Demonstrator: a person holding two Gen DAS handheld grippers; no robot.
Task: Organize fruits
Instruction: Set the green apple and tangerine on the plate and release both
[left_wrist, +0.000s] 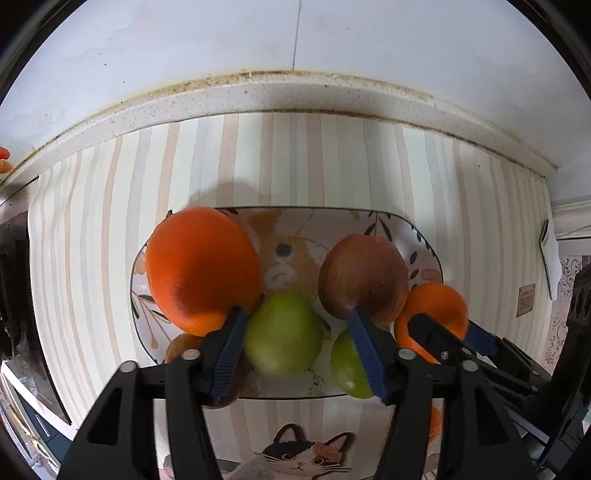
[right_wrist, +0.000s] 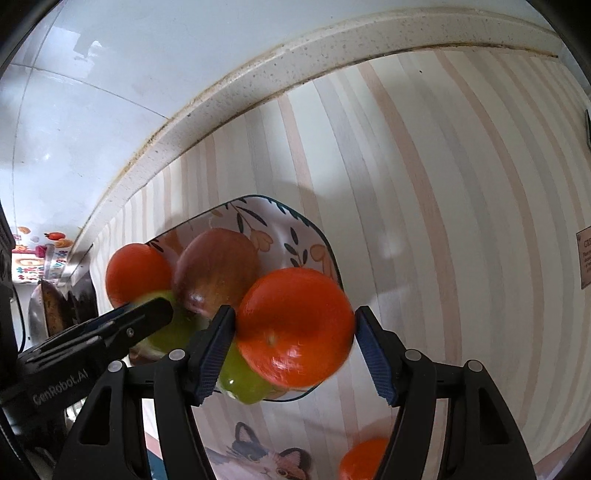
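Left claw (left_wrist: 295, 350): jaws spread wide, gripping nothing. A green apple (left_wrist: 282, 334) sits between the two blue pads (left_wrist: 227, 354), with a visible gap on the right-hand side; contact on the left side cannot be judged. Ahead and left of the claw, a large orange (left_wrist: 201, 267). Ahead and right, a red apple (left_wrist: 364, 277). A second green fruit (left_wrist: 349, 369) lies partly hidden behind the right finger. All rest on the patterned plate (left_wrist: 424, 236), directly under and ahead of the claw.

Right claw (right_wrist: 295, 354): an orange (right_wrist: 295, 326) sits between its fingers. Left pad (right_wrist: 216, 354) touches the fruit; right pad (right_wrist: 373, 354) appears to meet its edge. Whether the grip is firm cannot be told. The fruit sits over the near right corner of the plate (right_wrist: 303, 229). Ahead and left of this claw: the red apple (right_wrist: 216, 269), another orange (right_wrist: 138, 273), green fruit (right_wrist: 240, 380) below the left finger. One more orange (right_wrist: 364, 459) lies behind the right finger, on the striped mat (right_wrist: 443, 184).
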